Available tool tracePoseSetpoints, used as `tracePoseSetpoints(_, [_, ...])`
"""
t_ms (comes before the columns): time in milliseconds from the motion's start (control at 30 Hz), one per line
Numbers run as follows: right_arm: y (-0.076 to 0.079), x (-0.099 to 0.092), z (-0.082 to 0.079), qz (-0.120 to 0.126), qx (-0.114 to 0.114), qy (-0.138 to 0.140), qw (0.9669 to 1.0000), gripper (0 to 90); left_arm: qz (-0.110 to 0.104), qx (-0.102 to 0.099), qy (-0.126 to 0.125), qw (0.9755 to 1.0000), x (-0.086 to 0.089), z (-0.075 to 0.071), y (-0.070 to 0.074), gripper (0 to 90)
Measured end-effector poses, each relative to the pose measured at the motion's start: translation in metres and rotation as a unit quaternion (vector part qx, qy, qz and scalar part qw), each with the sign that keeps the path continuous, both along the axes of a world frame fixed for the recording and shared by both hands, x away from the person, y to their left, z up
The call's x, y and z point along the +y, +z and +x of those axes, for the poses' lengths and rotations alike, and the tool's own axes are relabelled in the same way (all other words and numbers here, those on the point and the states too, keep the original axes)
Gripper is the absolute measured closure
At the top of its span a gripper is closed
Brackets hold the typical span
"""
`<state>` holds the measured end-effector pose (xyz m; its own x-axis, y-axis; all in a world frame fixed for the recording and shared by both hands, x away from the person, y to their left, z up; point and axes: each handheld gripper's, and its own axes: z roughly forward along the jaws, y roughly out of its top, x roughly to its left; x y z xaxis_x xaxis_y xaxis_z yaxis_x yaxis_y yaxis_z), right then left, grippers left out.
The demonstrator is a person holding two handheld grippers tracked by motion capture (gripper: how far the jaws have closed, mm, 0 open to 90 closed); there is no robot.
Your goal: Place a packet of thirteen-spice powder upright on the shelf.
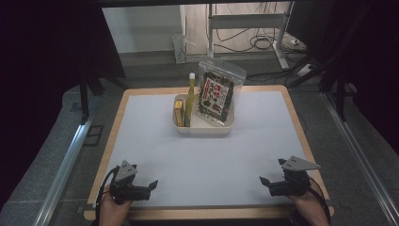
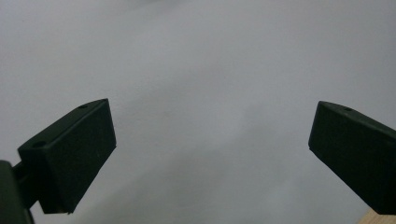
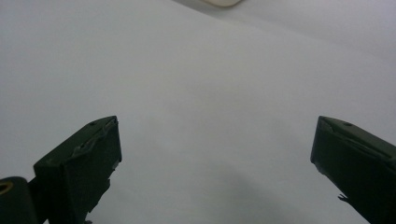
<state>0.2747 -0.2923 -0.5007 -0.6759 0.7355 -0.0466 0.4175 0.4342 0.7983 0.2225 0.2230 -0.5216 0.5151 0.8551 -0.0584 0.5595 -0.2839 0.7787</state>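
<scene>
Nothing has been picked up yet. The left claw [image 1: 151,184] sits at the lower left of the high view and the right claw [image 1: 264,181] at the lower right, both low over the near edge of the white surface [image 1: 141,136], tips turned inward toward each other. Each is released, jaws spread wide with nothing between them; in the left gripper view [image 2: 212,154] and the right gripper view [image 3: 215,158] bare white surface lies between the jaws.

The things nearest to them are well apart, in the upper middle of the high view: a pale tray [image 1: 207,129] holding a tall yellow bottle [image 1: 189,101], a small yellow box [image 1: 179,113] just beside it, and a dark snack packet [image 1: 216,96]. I judge the work to be at its very start, with reach, grasp and move all left to do.

The bottle stands upright, long axis vertical, white cap toward the top of the frame. The packet leans on its lower edge, long axis running up the frame, printed face toward the camera.
</scene>
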Motion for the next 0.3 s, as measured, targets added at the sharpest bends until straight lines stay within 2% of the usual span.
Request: tracePoseSetpoints(300, [-0.0025,0.0012,0.0003,-0.010,-0.002,0.007,0.9999,1.8,-0.010,0.005,0.000,0.9999,0.0030,0.0010,-0.0022,1.0])
